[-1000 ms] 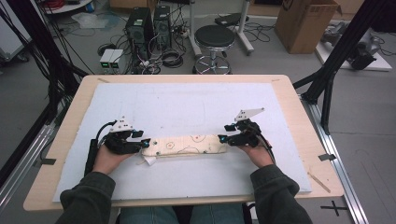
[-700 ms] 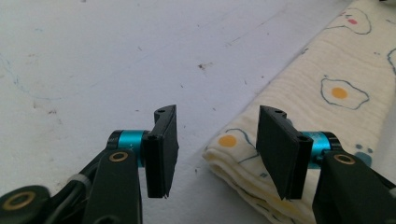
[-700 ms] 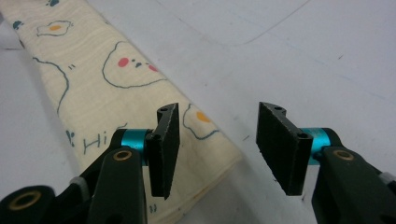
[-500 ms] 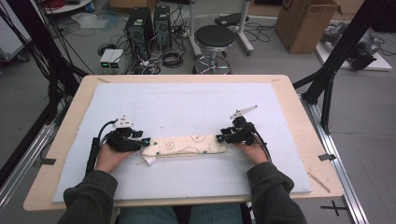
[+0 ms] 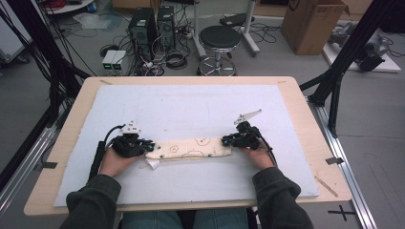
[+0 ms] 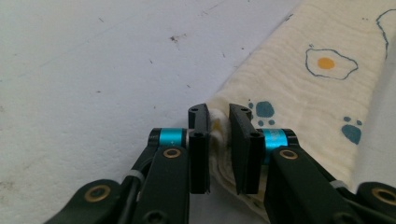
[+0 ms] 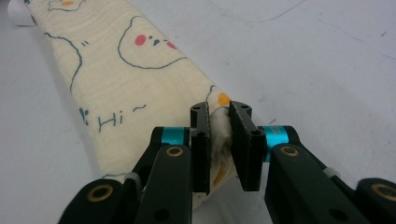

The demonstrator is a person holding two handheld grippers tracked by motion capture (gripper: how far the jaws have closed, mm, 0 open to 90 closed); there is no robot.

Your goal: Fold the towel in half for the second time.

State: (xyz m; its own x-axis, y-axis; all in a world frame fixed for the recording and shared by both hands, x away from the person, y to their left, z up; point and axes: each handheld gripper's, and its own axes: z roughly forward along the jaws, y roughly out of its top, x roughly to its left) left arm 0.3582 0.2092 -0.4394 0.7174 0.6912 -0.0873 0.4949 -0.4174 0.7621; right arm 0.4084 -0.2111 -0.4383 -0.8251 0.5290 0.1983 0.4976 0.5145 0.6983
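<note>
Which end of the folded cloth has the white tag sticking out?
The end in the left gripper: a small white tag pokes out below the folded cloth there. The end pinched by the right gripper shows no tag.

- The pinched end of the folded cloth (image 6: pixel 299 93) is partly hidden between the jaws of the left claw (image 6: pixel 219 135).
- In the right gripper view, the cloth's far end is cut off by the top edge.
- The small white tag (image 5: pixel 154 164) under the cloth is too small to identify.
</note>
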